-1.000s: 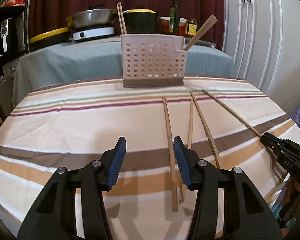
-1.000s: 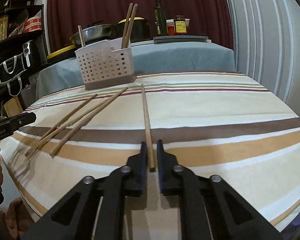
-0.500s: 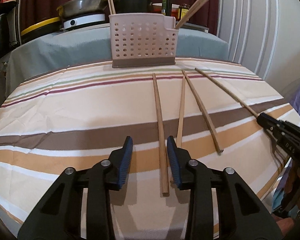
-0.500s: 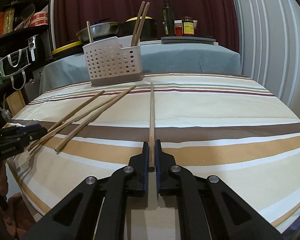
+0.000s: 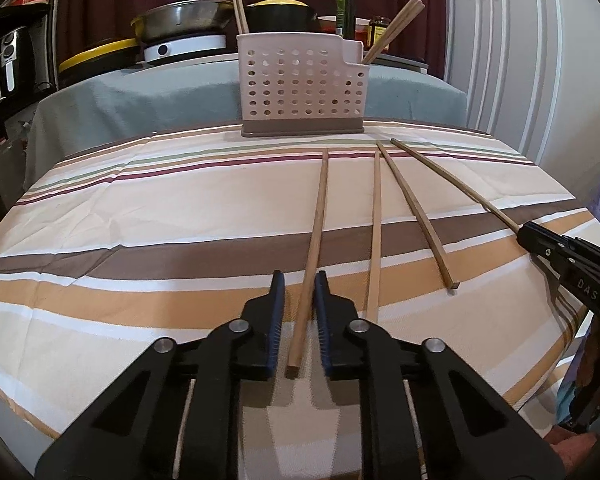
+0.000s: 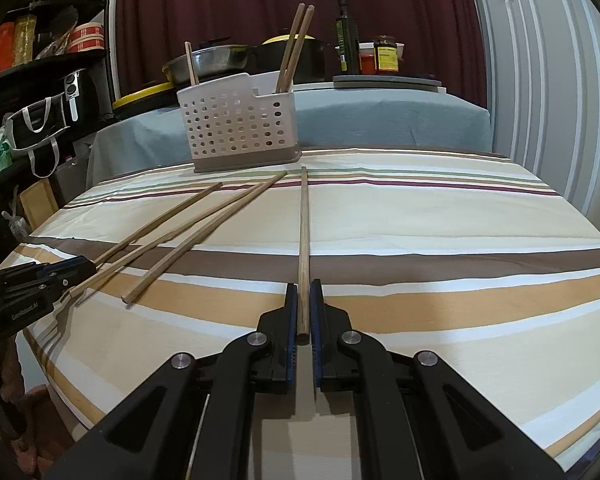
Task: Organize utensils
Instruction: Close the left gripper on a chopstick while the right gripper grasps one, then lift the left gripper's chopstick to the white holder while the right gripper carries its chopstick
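My worry is the grip point on both sides. My right gripper (image 6: pixel 304 312) is pinched on the near tip of a chopstick (image 6: pixel 304 240), with almost the whole length sticking out ahead toward twelve o'clock. Held that close to the end, I judge the stick could pivot or droop once I lift it, and then its far tip may miss the opening of the perforated caddy (image 6: pixel 240 128).

My left gripper (image 5: pixel 300 312) has its jaws narrowly spread either side of another chopstick (image 5: pixel 316 240), not yet touching it as far as I can tell. That stick runs slightly askew between the blue pads (image 5: pixel 276 320), leaning toward one o'clock, so closing could roll it or nudge it sideways on the striped cloth (image 5: pixel 140 216). Two more sticks lie just beside it at my two o'clock, and a clumsy close could disturb the nearest one (image 5: pixel 376 232).

Both grippers sit low over the near edge of the tabletop (image 6: pixel 480 240), fingers pointing roughly level along the sticks toward the caddy at twelve o'clock. In the left view my right gripper shows at three o'clock. The caddy stands at the far edge and already holds a few sticks upright; four remain on the cloth.
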The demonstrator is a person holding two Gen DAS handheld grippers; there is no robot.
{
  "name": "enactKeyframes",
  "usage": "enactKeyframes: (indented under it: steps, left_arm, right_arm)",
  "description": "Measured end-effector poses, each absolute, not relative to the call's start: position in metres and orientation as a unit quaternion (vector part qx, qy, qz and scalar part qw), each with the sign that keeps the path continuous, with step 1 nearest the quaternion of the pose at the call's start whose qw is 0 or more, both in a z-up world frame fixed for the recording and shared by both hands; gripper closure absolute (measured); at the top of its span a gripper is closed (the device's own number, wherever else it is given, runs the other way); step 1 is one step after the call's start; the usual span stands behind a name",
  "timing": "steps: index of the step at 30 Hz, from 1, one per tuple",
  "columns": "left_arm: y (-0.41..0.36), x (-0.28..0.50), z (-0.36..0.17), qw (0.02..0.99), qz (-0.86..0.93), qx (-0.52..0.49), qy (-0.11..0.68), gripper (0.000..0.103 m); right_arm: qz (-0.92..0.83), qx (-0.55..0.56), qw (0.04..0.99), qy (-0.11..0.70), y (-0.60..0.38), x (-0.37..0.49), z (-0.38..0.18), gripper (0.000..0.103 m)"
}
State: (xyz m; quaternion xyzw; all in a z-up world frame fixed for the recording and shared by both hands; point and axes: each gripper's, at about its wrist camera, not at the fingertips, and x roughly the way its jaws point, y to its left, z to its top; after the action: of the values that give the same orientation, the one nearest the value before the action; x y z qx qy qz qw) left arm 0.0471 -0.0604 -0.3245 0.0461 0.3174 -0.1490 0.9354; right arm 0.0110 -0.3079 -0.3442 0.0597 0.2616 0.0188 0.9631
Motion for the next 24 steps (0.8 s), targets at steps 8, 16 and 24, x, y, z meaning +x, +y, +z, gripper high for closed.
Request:
enactKeyframes:
  steps: [8, 16, 24]
  left_arm:
    - [-0.056, 0.048, -0.321, 0.937, -0.145, 0.044, 0.314, 0.097]
    - [-0.045, 0.047, -0.302, 0.947, -0.133, 0.037, 0.289, 0.097]
    - [-0.037, 0.043, -0.274, 0.958, -0.119, 0.037, 0.258, 0.097]
  right_arm:
    - [0.021, 0.061, 0.968, 0.244, -0.306, 0.007, -0.334, 0.096]
    - [0.02, 0.059, 0.974, 0.219, -0.305, 0.004, -0.312, 0.096]
    - [0.019, 0.054, 0.98, 0.191, -0.304, 0.002, -0.285, 0.096]
